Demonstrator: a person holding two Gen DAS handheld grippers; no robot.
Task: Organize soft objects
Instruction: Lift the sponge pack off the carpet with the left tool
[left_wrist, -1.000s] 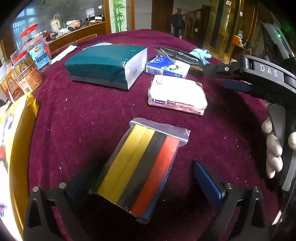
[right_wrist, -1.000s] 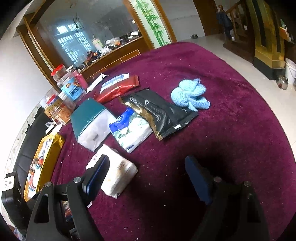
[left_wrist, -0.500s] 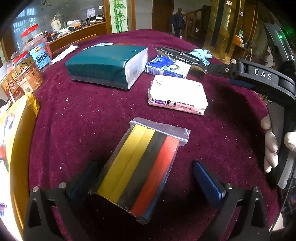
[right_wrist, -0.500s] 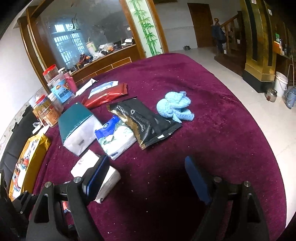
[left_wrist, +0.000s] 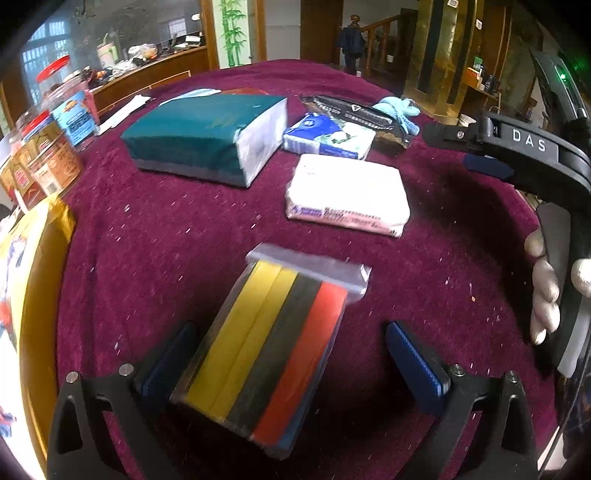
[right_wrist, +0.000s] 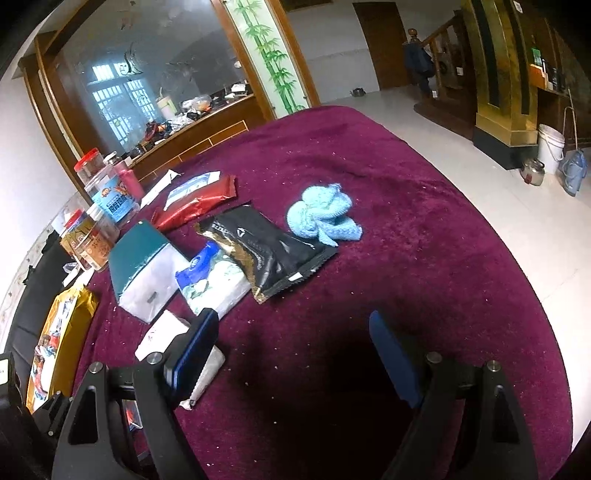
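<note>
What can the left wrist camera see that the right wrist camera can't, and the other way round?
Only the left view shows the striped sponge pack between the open left gripper pads, and the gloved hand.

Only the right view shows the red packet whole, and the white bucket.

Both show the green tissue pack, blue towel, black pouch and maroon tablecloth.

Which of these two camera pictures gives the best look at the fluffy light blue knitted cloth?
The right wrist view: the light blue knitted cloth lies whole and unobstructed on the maroon tablecloth. The left wrist view shows only a small distant part behind the black foil pouch.
</note>
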